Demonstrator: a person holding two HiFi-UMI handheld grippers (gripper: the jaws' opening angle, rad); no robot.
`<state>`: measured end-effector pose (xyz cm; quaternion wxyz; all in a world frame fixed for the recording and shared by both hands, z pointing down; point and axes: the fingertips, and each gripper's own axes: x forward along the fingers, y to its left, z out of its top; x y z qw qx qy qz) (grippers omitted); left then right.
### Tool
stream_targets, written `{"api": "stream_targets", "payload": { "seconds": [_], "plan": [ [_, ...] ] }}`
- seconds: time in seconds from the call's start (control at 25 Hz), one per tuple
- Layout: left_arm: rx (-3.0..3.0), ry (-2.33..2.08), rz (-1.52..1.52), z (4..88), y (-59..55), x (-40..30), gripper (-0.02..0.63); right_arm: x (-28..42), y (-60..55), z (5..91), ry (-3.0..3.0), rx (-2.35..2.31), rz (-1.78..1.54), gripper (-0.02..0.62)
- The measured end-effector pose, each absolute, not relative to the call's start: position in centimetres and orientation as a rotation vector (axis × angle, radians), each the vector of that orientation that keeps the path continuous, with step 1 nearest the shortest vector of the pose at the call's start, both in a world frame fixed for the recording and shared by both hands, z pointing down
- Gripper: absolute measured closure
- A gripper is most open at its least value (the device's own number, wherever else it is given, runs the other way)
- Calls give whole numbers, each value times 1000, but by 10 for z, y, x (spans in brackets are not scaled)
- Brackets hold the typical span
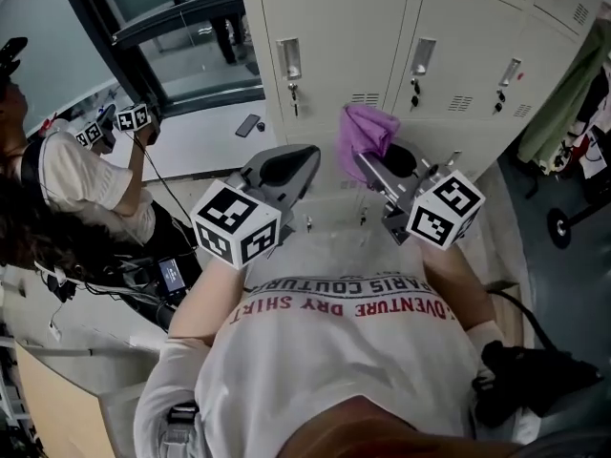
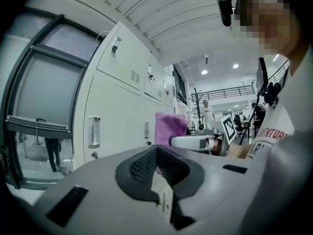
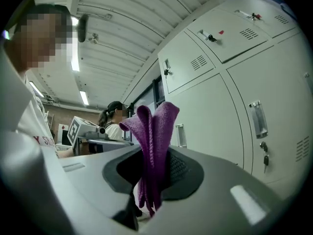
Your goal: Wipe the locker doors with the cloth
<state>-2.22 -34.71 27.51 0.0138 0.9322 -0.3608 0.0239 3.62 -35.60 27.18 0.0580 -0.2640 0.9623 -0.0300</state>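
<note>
The purple cloth (image 1: 366,132) stands bunched up out of my right gripper (image 1: 374,163), which is shut on it. In the right gripper view the cloth (image 3: 154,141) hangs folded between the dark pads, and the gripper (image 3: 154,173) points along the pale locker doors (image 3: 210,121). The cloth is close to the doors (image 1: 334,36), and I cannot tell whether it touches them. My left gripper (image 1: 291,167) is held beside the right one, jaws together with nothing between them. The left gripper view shows this gripper (image 2: 159,168), the cloth (image 2: 168,129) and a door (image 2: 117,116).
Keys hang in the locks (image 1: 293,92) under the door handles. Another person (image 1: 86,179) stands at the left with marker cubes. A phone (image 1: 247,125) lies on the pale ledge by the dark-framed window (image 1: 181,27). Green fabric (image 1: 563,103) and a wheeled black base (image 1: 573,222) are at the right.
</note>
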Motion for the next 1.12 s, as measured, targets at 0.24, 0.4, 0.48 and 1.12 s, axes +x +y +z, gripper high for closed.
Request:
{"api": "stream_targets", "payload": {
  "seconds": [0.24,0.4,0.48,1.12],
  "plan": [
    [2859,-1075,72,294,-396,-54,604,2,-404,281,2901,-822,-98,534],
    [2854,-1068,76,294,-418,-74,604,-10,-430,245,2840,-835,-20,534],
    [2862,-1060,66,290,-425,-80,604,-18,-442,221,2827,-830,27,534],
    [2915,-1075,46,269,-445,-115,604,-111,-529,124,2838,-844,103,534]
  ]
}}
